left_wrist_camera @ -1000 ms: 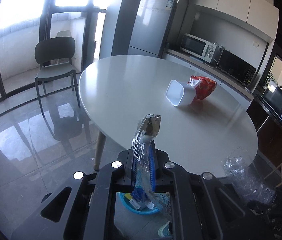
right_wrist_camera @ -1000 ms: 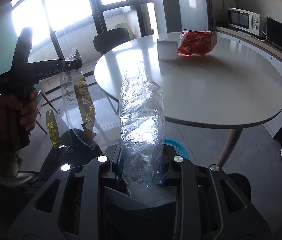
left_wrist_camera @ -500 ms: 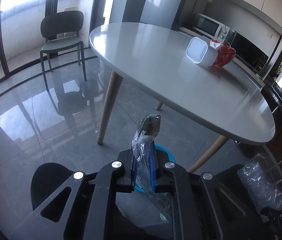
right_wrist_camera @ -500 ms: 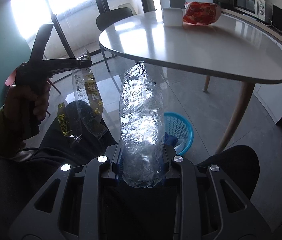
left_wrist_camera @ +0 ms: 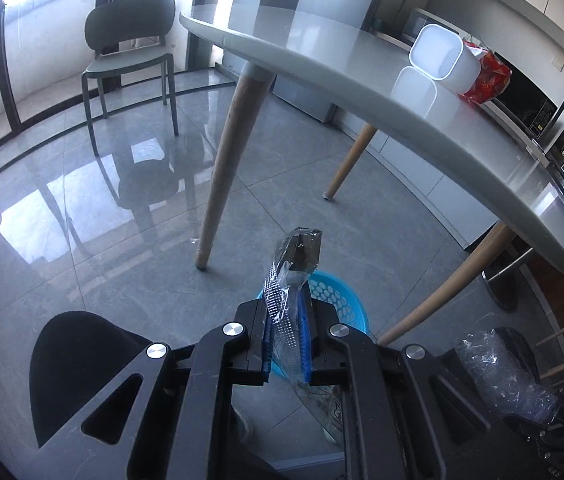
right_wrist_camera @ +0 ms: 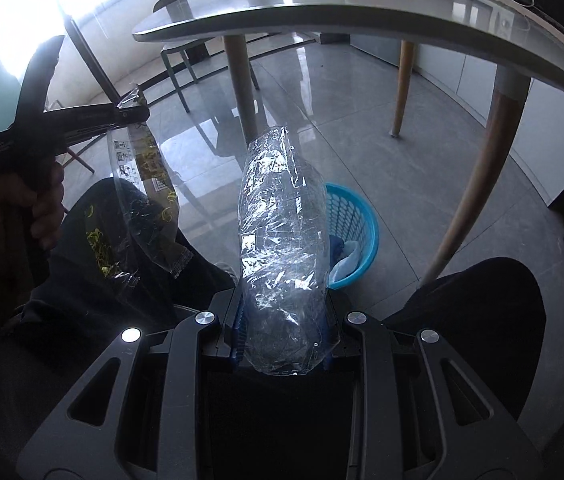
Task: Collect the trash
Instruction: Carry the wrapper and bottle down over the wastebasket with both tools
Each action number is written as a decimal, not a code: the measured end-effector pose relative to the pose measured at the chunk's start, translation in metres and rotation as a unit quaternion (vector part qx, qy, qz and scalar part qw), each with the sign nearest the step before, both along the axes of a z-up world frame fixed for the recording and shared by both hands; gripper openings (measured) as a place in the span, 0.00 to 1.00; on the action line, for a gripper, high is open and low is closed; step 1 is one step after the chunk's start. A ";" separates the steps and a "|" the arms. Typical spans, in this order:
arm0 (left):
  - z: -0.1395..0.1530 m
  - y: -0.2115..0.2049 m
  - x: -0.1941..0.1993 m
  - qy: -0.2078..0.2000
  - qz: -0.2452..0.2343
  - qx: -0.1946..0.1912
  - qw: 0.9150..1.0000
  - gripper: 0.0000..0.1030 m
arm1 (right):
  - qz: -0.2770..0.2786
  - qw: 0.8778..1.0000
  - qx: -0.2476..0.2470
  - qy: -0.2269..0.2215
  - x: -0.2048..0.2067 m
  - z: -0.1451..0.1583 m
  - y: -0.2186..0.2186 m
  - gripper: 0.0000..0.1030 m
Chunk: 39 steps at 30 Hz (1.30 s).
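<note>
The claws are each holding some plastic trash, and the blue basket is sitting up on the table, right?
Not quite. The blue basket sits on the floor beside the table, as the right wrist view shows. The rest holds: the left claw pinches a wrapper and the right claw grips a crumpled plastic bottle.

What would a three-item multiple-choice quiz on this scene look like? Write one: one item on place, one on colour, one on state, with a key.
1. Where does the basket stand?
A. on the floor by the table
B. on the tabletop
C. on the chair

2. What colour is the basket?
A. red
B. blue
C. black

3. What is the right gripper doing?
A. hanging open and empty
B. gripping a white tub
C. gripping a crumpled clear plastic bottle

Key:
1 A, it sits on the floor tiles beside a table leg.
2 B, its mesh wall is bright blue.
3 C, the jaws pinch the bottle's lower end.
</note>
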<state>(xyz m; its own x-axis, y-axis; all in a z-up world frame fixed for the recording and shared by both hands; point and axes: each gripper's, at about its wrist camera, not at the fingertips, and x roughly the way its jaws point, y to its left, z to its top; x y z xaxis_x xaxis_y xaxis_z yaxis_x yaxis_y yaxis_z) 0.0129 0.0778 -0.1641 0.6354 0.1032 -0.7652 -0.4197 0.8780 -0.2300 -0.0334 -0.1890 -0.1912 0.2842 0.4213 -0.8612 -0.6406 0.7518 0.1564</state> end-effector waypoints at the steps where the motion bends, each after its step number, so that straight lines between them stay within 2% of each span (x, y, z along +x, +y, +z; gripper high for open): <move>1: -0.003 0.000 0.002 -0.001 0.000 -0.001 1.000 0.09 | -0.003 1.000 -0.005 -0.001 0.002 -0.004 0.002 0.25; 7: -0.028 -0.002 0.001 -0.005 0.007 -0.018 1.000 0.09 | -0.024 1.000 -0.017 0.010 0.023 -0.019 0.018 0.25; 14: -0.042 -0.003 0.016 -0.009 0.018 -0.005 1.000 0.09 | -0.035 0.998 -0.030 0.045 0.042 -0.050 0.031 0.25; 18: -0.055 0.001 0.030 0.002 0.024 -0.020 0.999 0.09 | -0.044 0.996 -0.037 0.065 0.054 -0.066 0.036 0.25; 22: -0.074 0.003 0.046 0.020 0.018 -0.021 0.999 0.09 | -0.046 0.994 -0.042 0.086 0.064 -0.080 0.044 0.25; 30: -0.093 0.009 0.074 0.041 0.023 -0.021 0.999 0.09 | -0.053 0.990 -0.051 0.120 0.083 -0.111 0.054 0.25; 39: -0.113 0.002 0.100 0.066 0.013 -0.001 0.998 0.09 | -0.067 0.982 -0.063 0.163 0.107 -0.153 0.065 0.26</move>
<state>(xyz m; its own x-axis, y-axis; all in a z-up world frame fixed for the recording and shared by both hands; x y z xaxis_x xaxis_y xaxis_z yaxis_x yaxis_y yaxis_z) 0.1133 0.0794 -0.2775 0.5261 0.1159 -0.8425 -0.4685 0.8663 -0.1734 0.0733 -0.1238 -0.3444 0.0299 0.2842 -0.9583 -0.4663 0.8520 0.2382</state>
